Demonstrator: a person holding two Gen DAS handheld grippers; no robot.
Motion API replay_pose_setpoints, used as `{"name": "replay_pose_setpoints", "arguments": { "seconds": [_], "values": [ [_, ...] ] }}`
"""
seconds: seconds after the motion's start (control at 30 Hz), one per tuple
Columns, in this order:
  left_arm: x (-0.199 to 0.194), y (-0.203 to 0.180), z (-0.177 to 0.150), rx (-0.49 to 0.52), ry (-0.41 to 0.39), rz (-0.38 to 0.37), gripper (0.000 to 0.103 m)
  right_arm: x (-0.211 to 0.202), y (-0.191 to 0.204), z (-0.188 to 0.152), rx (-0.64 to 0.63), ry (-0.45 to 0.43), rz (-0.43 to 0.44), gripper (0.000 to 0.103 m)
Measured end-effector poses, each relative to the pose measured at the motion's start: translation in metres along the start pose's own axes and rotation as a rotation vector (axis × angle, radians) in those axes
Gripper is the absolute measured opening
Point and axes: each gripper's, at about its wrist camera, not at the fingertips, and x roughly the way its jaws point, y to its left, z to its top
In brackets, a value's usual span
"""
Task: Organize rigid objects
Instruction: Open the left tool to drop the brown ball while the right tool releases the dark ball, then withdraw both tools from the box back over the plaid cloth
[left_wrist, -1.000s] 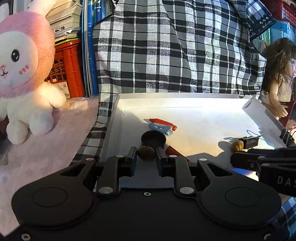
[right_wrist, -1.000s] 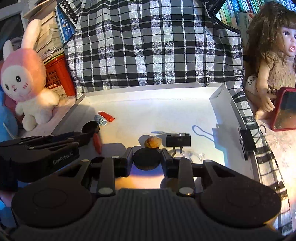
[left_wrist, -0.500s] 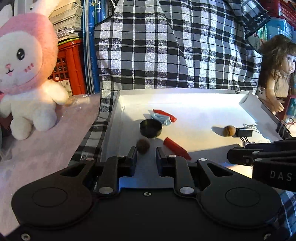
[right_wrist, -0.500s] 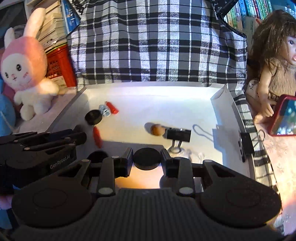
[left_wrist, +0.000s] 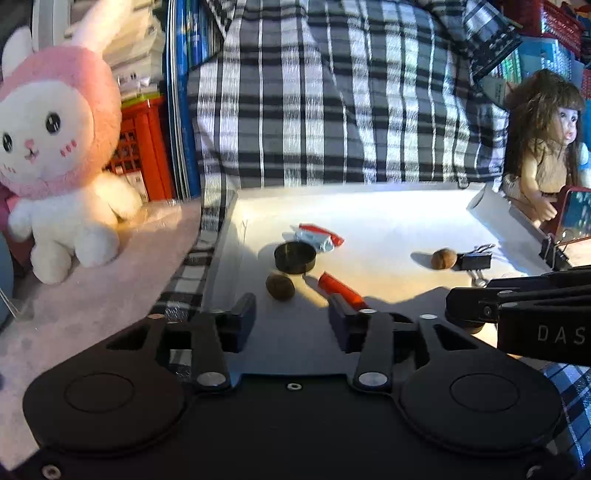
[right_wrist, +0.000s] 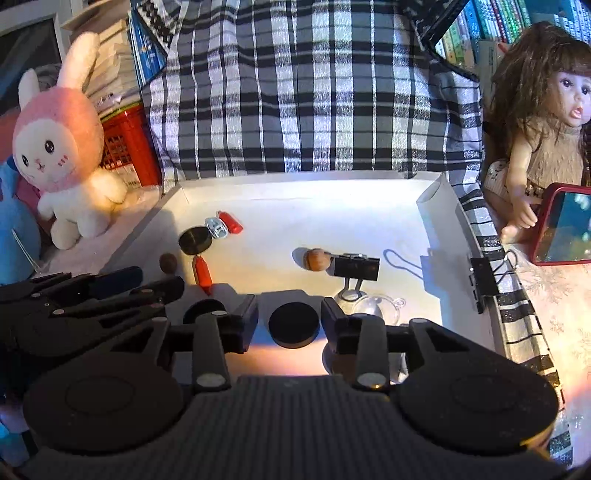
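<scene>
Black disc (right_wrist: 293, 325) lies between the just-opened right tongs (right_wrist: 290, 321), untouched — lift straight off; left tongs (left_wrist: 291, 319), also just opened, hold nothing.

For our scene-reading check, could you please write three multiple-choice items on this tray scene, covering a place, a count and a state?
1. Where does the black binder clip on the tray floor lie?
A. Right beside the light-brown nut
B. On the plush rabbit
C. Inside the red crate

2. How many black discs lie in the white tray, going by the right wrist view?
A. None
B. Two
C. Five

3. How does the right gripper stand at the near black disc?
A. Clamped shut on it
B. Open, disc between its fingers
C. Lifting it above the doll

Answers: 1 A, clip and nut sit side by side; 2 B, the near one and the far black disc; 3 B, gaps show on both sides, its jaws having just been opening.
</scene>
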Motion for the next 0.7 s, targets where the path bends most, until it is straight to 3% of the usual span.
{"name": "replay_pose_setpoints", "arguments": {
  "seconds": [0.3,0.7],
  "values": [
    [-0.037,0.0,0.005,-0.026,-0.038,-0.006,0.079,-0.035,-0.005,-0.003,0.018,-0.061,-0.012,0.074],
    [-0.092,0.0,-0.017,-0.069,-0.022,-0.029,0.084,-0.088,-0.008,-0.028,0.021,-0.144,-0.051,0.089]
  ]
}}
